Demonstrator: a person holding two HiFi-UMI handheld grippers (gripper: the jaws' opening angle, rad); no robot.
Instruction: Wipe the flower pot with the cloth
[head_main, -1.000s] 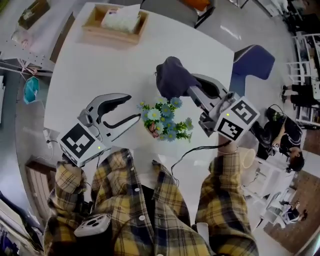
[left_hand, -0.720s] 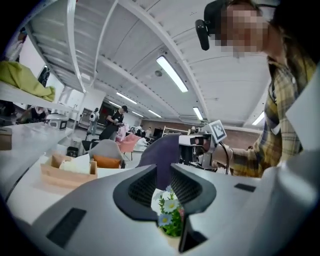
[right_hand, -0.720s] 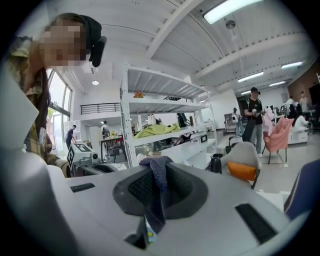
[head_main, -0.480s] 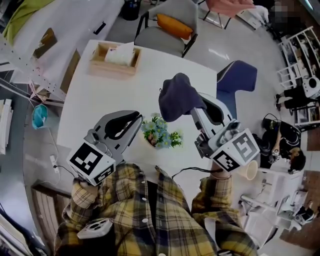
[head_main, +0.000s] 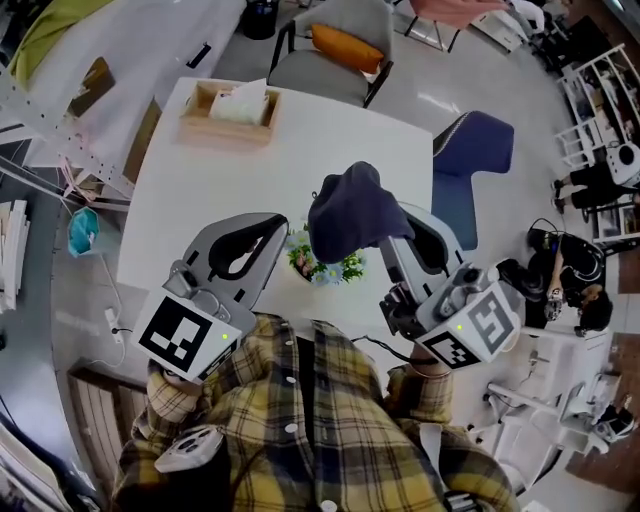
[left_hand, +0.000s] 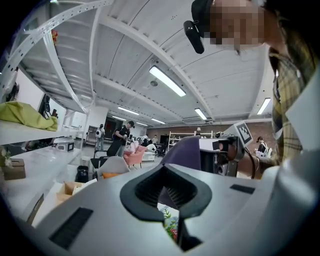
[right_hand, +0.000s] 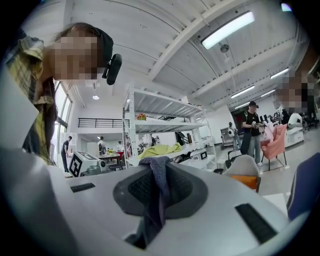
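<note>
Flower pot (head_main: 325, 268), little of it seen beneath its blue and green blooms, is found on the white table (head_main: 210, 190), toward the near side, just beyond the plaid shirt (head_main: 300, 400) of the person. It is flanked by the two tools. At its left is the left gripper (head_main: 279, 228), whose jaws have just been closing and are pressed together with nothing between them. At its right is the right gripper (head_main: 398, 240), whose jaws are pinched on a fold of the dark cloth (head_main: 350, 210), the rest of which is heaped over the tips and overhangs the flowers. No contact between cloth and pot is shown, so the wiping is judged not yet begun. Trouble is most likely to be caused by the unsteadied pot: with nothing held by the left jaws, it could be tipped or pushed toward the table edge by a sideways stroke. The blooms could also be snagged by the loose cloth, and the cloth could be dragged out of so narrow a pinch. The pot's wall is screened from above by flowers and cloth, so the approach is hindered. Farther off, a wooden tissue box (head_main: 228, 112) is set at the table's far side, well apart. Beyond it a grey chair (head_main: 312, 75) with an orange cushion (head_main: 345, 50) and a blue chair (head_main: 470, 150) are placed — none is judged to be in the way.
</note>
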